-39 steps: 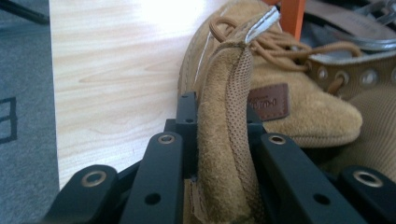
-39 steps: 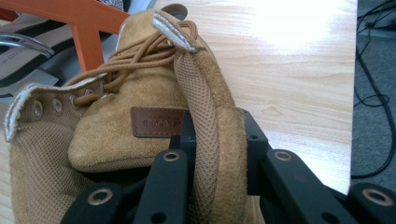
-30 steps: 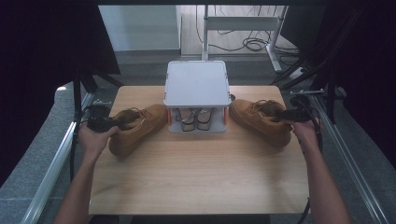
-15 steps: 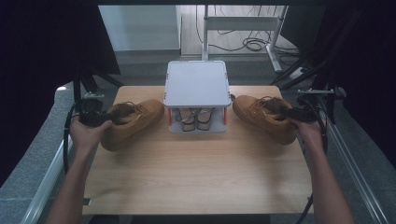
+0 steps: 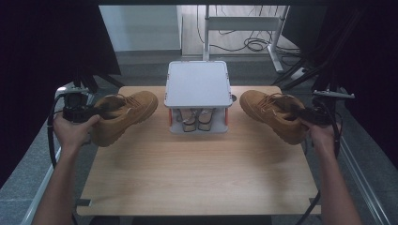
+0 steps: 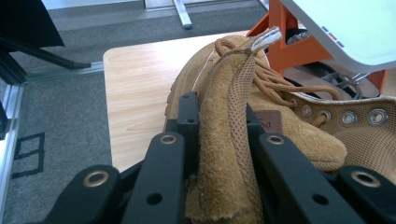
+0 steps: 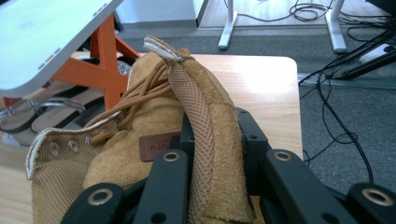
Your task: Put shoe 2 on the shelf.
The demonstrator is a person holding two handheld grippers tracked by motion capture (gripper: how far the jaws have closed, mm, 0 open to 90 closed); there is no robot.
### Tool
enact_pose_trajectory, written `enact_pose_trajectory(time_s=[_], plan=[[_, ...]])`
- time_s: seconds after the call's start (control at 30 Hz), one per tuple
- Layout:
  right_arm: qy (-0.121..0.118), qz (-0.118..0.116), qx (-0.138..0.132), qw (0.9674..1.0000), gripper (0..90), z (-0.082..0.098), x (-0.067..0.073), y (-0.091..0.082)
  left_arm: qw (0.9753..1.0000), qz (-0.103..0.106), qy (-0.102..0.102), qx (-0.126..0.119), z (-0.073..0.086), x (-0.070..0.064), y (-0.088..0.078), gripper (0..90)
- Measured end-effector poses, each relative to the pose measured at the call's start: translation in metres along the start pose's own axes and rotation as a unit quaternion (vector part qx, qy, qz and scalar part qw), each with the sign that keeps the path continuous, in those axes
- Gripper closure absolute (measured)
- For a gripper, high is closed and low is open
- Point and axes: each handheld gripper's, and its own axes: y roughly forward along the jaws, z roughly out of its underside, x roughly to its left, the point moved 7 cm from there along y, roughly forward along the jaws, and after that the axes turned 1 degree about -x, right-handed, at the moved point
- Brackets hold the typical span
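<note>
A tan boot [image 5: 123, 114] is hanging by its heel collar, pinched in the left gripper [image 6: 218, 140]; its twin [image 5: 274, 114] is hanging likewise from the right gripper [image 7: 212, 149]. Between the grippers, a white-topped rack [image 5: 197, 84] is half hiding sandals [image 5: 197, 119] beneath, their shape hard to make out

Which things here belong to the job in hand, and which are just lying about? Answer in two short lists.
In the job:
- left boot, clamped at its collar by the left gripper
- right boot, clamped the same way by the right gripper
- shoe rack standing between the boots

Lying about:
- sandals under the rack's top
- cables on the floor beyond the table
</note>
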Motion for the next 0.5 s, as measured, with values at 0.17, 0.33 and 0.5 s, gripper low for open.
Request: enact_pose_trajectory(time_s=[0.17, 0.33, 0.5], plan=[[0.009, -0.001, -0.011, 0.9999, 76.9, -0.0018, -0.0013, -0.0042, 1.0000, 0.005, -0.003, -0.004, -0.0022, 0.0009, -0.0031, 78.1], [0.013, 0.001, -0.019, 0.9997, 76.9, -0.0032, -0.0005, -0.0066, 0.9998, 0.005, -0.008, -0.016, -0.0053, 0.0025, -0.0061, 78.3], [0.015, 0.001, -0.026, 0.9996, 76.9, -0.0057, 0.0004, -0.0097, 0.9997, 0.005, -0.013, -0.021, -0.0083, 0.0053, -0.0101, 78.3]])
